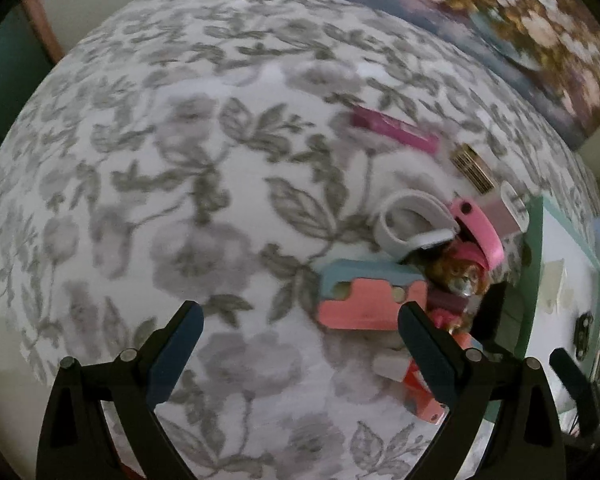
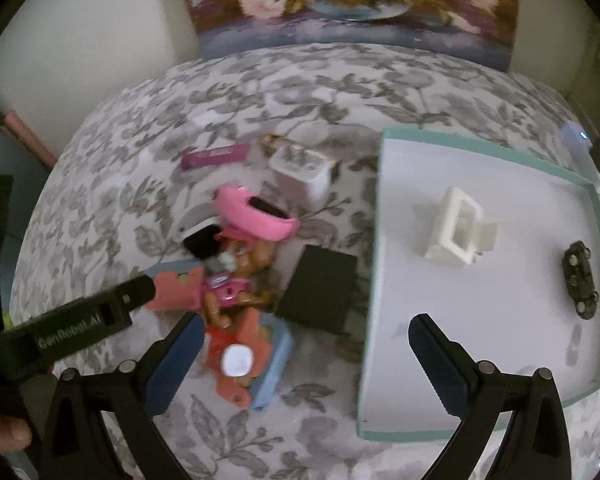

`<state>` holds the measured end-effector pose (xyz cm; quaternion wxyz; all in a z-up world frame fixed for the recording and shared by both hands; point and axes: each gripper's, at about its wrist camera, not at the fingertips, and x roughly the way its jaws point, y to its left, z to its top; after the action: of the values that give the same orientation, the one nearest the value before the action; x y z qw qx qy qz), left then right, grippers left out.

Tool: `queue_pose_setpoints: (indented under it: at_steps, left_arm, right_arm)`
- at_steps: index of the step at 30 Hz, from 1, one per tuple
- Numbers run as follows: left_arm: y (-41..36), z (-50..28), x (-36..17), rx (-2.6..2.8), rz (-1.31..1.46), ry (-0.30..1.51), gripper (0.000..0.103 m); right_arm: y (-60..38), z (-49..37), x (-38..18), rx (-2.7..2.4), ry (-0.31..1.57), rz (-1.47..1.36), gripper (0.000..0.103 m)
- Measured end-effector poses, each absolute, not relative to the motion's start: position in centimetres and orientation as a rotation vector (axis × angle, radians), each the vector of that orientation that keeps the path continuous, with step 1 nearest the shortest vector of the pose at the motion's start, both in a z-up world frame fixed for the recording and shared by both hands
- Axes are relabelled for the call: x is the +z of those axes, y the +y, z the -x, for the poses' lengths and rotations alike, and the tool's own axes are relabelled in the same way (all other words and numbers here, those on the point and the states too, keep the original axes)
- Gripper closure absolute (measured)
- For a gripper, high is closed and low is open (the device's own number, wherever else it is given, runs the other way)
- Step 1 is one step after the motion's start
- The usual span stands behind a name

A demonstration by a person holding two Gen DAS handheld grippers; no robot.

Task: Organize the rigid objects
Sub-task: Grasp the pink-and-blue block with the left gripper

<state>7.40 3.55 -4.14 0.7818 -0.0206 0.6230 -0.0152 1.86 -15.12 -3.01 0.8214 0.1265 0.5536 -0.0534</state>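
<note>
Toy doll (image 2: 230, 280) lies in the pile near the middle of the table, beside the tray's (image 2: 384, 240) left rim. It looks light, hard and bumpy; take its torso. Both grippers (image 1: 300, 324) (image 2: 306, 340) hang open, holding nothing.

Toy figure (image 1: 460, 276) half-hidden among clutter

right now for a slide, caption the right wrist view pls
Open right gripper hovers between a toy pile with a pink-hatted doll and a teal-rimmed tray holding a white frame and black car.
</note>
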Motion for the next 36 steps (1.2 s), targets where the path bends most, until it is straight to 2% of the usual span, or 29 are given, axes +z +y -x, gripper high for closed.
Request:
queue_pose_setpoints:
  at_steps: [14, 21, 22, 23, 24, 25, 36]
  left_arm:
    - [1.5, -9.0, -6.6, -0.108, 0.115, 1.354, 0.005]
    - [-0.2, -10.3, -7.4, -0.090, 0.044, 1.349, 0.006]
    - [-0.4, -10.4, -7.4, -0.092, 0.039, 1.349, 0.007]
    - [-0.6, -10.3, -7.4, -0.102, 0.040, 1.352, 0.014]
    - [-0.8, -10.3, -7.5, -0.114, 0.044, 1.358, 0.025]
    - [-1.0, -10.2, -7.6, -0.119, 0.041, 1.365, 0.030]
    - [0.6, -8.8, -7.8, -0.067, 0.072, 1.414, 0.031]
  right_arm:
    - [-16.2, -2.0, -3.4, -0.132, 1.202, -0.289, 0.000]
    - [-16.5, -2.1, -3.7, -0.140, 1.212, -0.293, 0.000]
    - [-16.5, -2.1, -3.8, -0.141, 1.214, -0.294, 0.000]
    - [-16.5, -2.1, -3.8, -0.141, 1.215, -0.294, 0.000]
    - [-16.5, -2.1, -3.8, -0.141, 1.216, -0.294, 0.000]
    - [-16.5, -2.1, -3.8, -0.141, 1.217, -0.293, 0.000]
    - [-14.6, -2.1, -3.8, -0.102, 1.230, -0.245, 0.000]
